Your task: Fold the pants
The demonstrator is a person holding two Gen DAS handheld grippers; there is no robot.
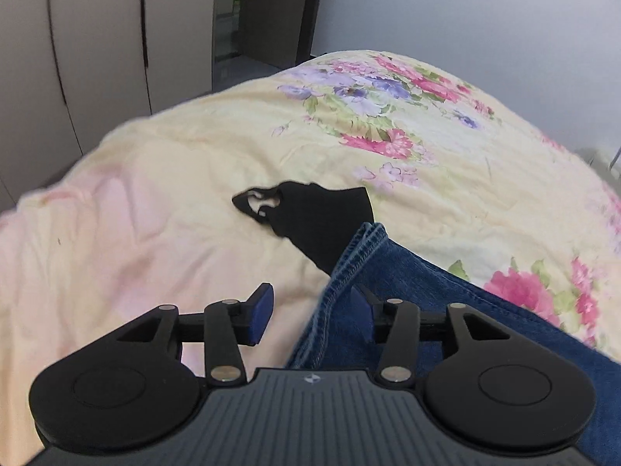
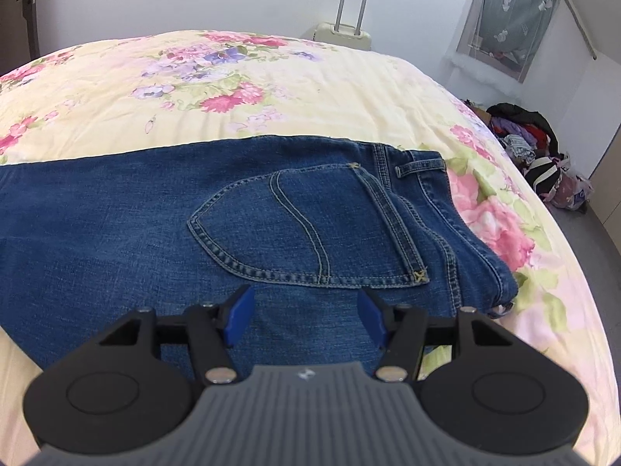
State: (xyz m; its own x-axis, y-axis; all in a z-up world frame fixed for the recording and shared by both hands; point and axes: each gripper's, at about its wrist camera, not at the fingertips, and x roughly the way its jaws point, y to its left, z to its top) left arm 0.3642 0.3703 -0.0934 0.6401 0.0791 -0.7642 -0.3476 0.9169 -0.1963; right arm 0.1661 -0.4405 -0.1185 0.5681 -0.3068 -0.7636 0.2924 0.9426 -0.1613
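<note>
Blue jeans (image 2: 155,225) lie flat across a floral bedspread (image 2: 271,89), back pocket (image 2: 310,229) up and waistband toward the right. My right gripper (image 2: 306,316) hovers open just below the pocket, blue pads apart over the denim. In the left wrist view the leg end of the jeans (image 1: 407,295) runs in from the right, its hem (image 1: 361,244) pointing up the bed. My left gripper (image 1: 312,312) is open at that leg's left edge. The edge lies between the fingers and no pad presses on it.
A black face mask (image 1: 318,209) lies on the bedspread (image 1: 174,178) just beyond the hem. Pale wardrobe doors (image 1: 97,39) stand at the left. A cream suitcase (image 2: 345,37) stands behind the bed, and a heap of clothes and bags (image 2: 528,136) sits on the floor at the right.
</note>
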